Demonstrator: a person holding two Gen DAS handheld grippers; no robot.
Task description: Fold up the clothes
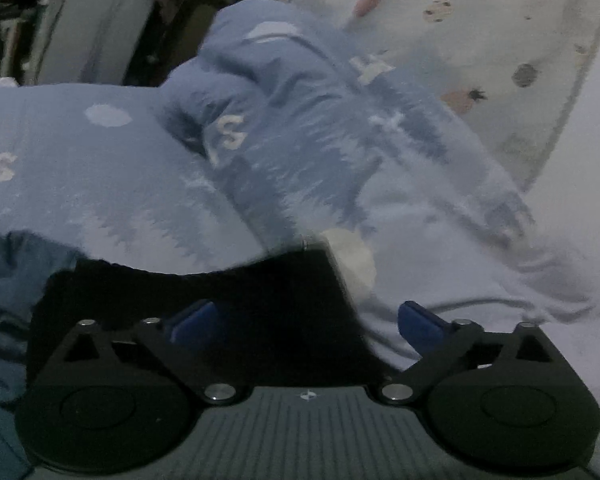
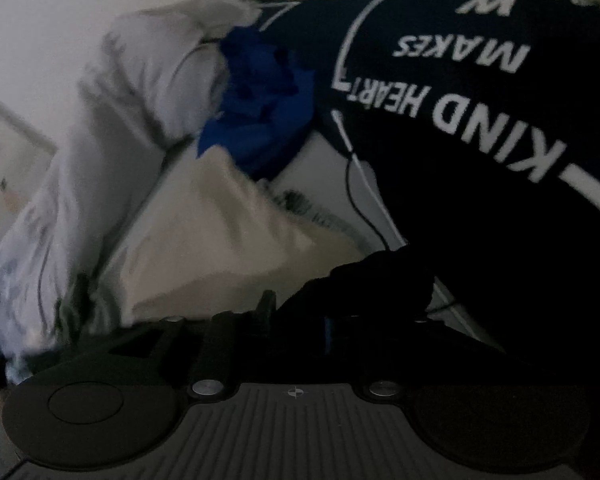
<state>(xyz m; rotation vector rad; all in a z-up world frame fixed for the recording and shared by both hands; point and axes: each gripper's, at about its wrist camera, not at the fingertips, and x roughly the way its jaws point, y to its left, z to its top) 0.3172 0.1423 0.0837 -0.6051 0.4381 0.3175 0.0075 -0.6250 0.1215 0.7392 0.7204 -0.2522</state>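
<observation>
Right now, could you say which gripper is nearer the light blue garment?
Left: the left gripper hovers just over the light blue garment; the right gripper sits over a navy printed shirt.

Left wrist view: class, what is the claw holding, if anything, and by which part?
Nothing. The left claw stands wide open; the black garment lies between its fingers, unpinched.

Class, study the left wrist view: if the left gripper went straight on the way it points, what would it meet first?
Most likely the black cloth lying right between its open blue fingers, with the blue knitted garment with white letters beyond. Depth is unclear in this blurred view.
</observation>
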